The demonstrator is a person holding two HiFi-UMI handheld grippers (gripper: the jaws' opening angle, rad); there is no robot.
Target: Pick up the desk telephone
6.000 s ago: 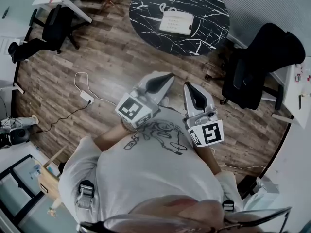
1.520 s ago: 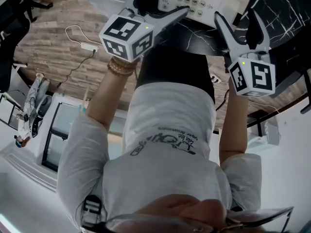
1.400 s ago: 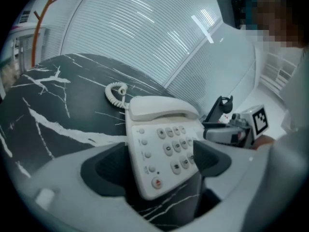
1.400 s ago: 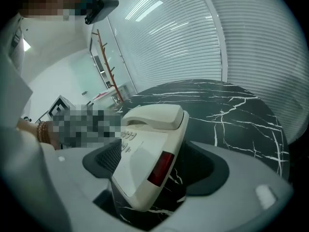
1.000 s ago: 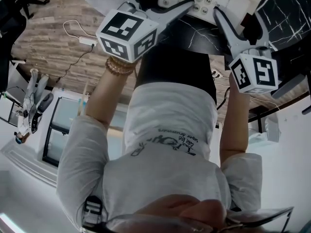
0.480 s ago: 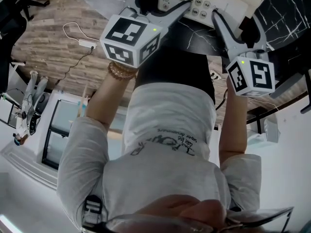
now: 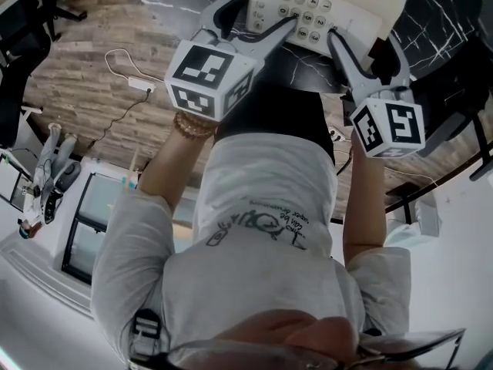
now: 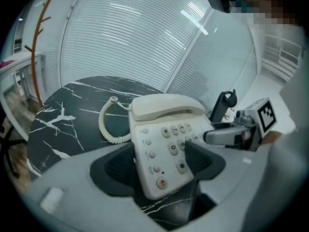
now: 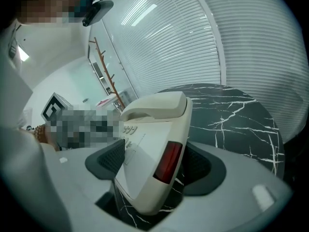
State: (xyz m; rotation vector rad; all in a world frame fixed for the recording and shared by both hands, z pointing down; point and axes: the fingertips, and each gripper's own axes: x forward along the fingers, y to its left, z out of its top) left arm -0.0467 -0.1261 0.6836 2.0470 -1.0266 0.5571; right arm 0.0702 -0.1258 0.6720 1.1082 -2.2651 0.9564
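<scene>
Head view: the desk telephone point(image 7: 323, 6) sits at the top of the frame over the black marbled counter point(image 7: 439, 6), keypad toward the person. The left tool point(image 7: 266, 8) bites its near left corner and the right tool point(image 7: 362, 37) its near right side, so the telephone hangs between the two.

Left gripper view: the jaws are closed on the telephone's corner, one pad against the side wall, the other down on the keypad. The handset point(image 8: 164, 105) lies in its cradle at the far end, and the coiled cord point(image 8: 108, 124) trails from it to the counter.

Right gripper view: these jaws clamp the opposite edge, one pad on the top face beside the keys, the other on the side wall by a dark red panel point(image 9: 166, 161). The near end looks clear of the counter.

The body is probably hard, smooth plastic, fairly light, stiff enough for a two-sided pinch yet slick under the pads. The handset only rests in place, so a tilt could tip it off. The base edges, as gripped, look like the soundest hold.
</scene>
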